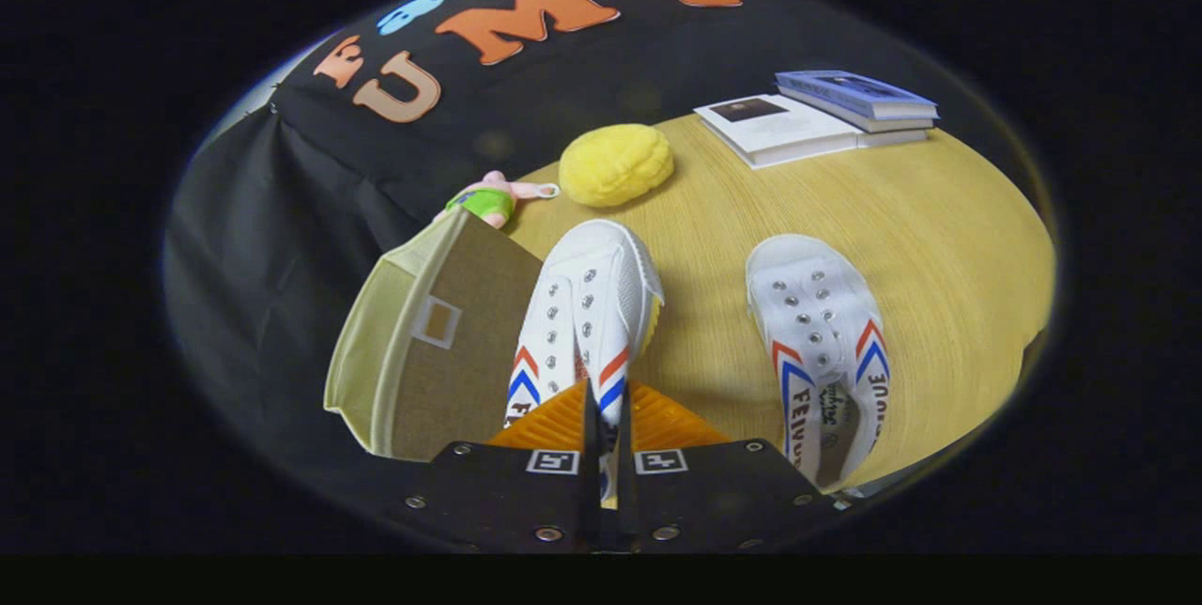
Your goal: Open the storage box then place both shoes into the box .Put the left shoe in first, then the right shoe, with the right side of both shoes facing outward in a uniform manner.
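Note:
My gripper point(606, 395) is shut on the heel end of a white canvas shoe point(590, 304) with red and blue chevrons. The shoe's toe points away from me, and it seems lifted off the round wooden table point(939, 229). Its thin rear edge is pinched between the two fingers point(563, 422). The second matching shoe point(819, 342) lies flat on the table to the right of the fingers, toe pointing away. A beige fabric storage box point(441, 342) with a small label pocket stands just left of the held shoe. Whether its lid is open I cannot tell.
A yellow plush cushion point(615, 163) lies beyond the held shoe. A small pink and green toy point(488, 201) sits behind the box. Two books point(817, 112) are stacked at the table's far right. Black cloth drapes the booth behind and to the left.

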### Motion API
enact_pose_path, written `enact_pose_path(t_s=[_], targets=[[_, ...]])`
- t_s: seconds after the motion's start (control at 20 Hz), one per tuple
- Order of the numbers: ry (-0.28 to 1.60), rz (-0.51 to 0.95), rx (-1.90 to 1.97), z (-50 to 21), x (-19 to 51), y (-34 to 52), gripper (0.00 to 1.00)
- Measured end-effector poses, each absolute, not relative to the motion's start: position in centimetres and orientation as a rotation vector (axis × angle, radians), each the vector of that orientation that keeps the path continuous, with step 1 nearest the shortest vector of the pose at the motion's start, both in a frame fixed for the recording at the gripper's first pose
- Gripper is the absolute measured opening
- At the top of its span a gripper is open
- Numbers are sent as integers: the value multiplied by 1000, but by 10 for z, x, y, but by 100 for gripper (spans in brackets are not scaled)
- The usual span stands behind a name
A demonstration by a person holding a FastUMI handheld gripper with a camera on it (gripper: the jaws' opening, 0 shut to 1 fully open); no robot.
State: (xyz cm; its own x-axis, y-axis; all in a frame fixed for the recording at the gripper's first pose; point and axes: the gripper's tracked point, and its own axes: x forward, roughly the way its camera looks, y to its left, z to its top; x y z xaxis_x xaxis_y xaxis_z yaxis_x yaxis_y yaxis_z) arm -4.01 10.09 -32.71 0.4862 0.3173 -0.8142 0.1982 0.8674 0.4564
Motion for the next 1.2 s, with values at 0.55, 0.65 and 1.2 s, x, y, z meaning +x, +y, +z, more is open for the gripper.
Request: enact_pose_path(t_s=[0.55,0.65,1.2], targets=[[879,239,550,-225,27,173,7],[868,288,535,-222,32,196,7],[919,409,278,-271,28,251,7]])
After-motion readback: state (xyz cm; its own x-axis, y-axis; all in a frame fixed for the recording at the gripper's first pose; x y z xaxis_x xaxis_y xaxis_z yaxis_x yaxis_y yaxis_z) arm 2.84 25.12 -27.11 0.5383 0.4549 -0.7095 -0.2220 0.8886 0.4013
